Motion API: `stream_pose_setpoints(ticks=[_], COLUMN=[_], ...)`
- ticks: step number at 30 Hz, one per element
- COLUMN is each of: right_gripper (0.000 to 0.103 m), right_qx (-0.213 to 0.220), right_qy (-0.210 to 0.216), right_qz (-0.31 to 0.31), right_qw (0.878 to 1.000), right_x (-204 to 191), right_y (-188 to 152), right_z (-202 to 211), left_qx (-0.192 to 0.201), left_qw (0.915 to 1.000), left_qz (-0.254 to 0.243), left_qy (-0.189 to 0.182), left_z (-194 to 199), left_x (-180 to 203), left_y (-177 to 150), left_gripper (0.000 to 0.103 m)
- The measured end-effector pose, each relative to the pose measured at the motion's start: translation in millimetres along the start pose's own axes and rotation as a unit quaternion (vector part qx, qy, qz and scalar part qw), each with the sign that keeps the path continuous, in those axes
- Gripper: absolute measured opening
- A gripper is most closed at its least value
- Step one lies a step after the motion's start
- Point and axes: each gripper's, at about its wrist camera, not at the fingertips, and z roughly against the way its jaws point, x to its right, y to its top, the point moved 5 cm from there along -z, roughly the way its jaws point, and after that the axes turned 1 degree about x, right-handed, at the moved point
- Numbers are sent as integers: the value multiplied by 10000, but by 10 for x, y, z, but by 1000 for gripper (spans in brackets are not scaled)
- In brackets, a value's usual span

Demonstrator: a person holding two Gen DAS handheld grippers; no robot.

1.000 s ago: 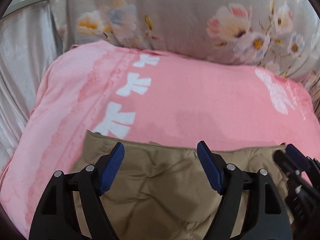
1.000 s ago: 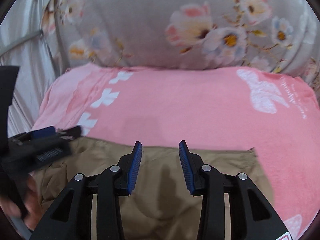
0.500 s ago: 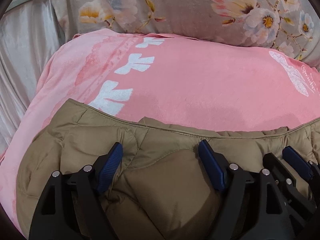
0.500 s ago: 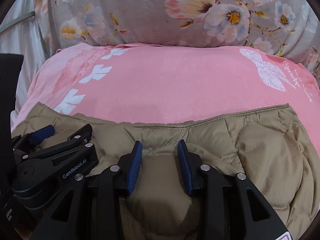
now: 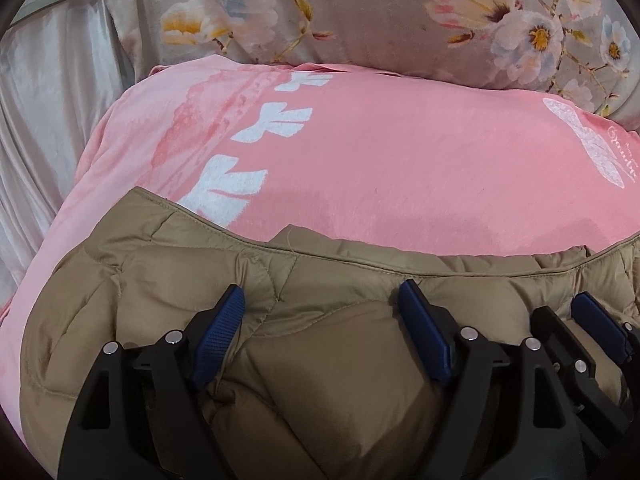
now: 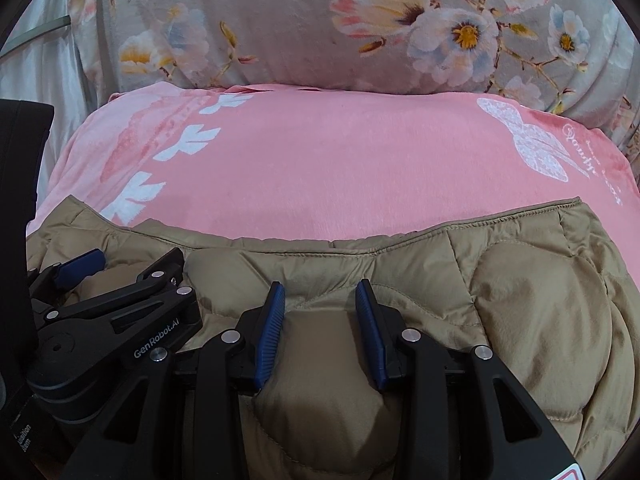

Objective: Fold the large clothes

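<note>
Pink blanket (image 5: 400, 168) carries the tan quilted jacket (image 5: 328, 368) along its near edge; our left gripper (image 5: 322, 316) and right gripper (image 6: 320, 312) each pinch jacket padding between their fingers, left spread wider.

light: soft, even indoor light falling from above, no glare | shadows: faint ones lying on the pink blanket (image 5: 400, 152) just beyond the tan jacket (image 6: 540, 300) | focus: near and centre staying sharp | edges: fisheye bending, dark vignette closing corners, far floral fabric (image 6: 280, 20) softening

Both hand-held grippers (image 5: 320, 334) (image 6: 320, 330) tilted downward
</note>
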Motion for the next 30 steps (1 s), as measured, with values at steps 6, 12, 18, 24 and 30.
stream_pose_setpoints(ticks=[6, 12, 18, 24, 30], right_gripper=[36, 40, 43, 40, 37], right_qx=[-40, -138, -207, -127, -43], right_qy=[10, 265, 372, 114, -56], right_qz=[15, -156, -266, -137, -60], right_qw=[10000, 9994, 9987, 9998, 10000], right_x=[16, 95, 93, 62, 51], right_y=[-15, -16, 14, -7, -25], right_z=[-18, -42, -47, -17, -11], left_qx=[-16, -43, -55, -58, -41], left_qw=[10000, 10000, 10000, 10000, 9999], left_qz=[19, 16, 37, 24, -2], left_qy=[10, 36, 20, 21, 133], left_z=[-21, -31, -32, -30, -31], left_x=[-7, 3, -1, -4, 4], left_y=[-10, -23, -28, -25, -28], left_gripper=[78, 78, 79, 79, 80])
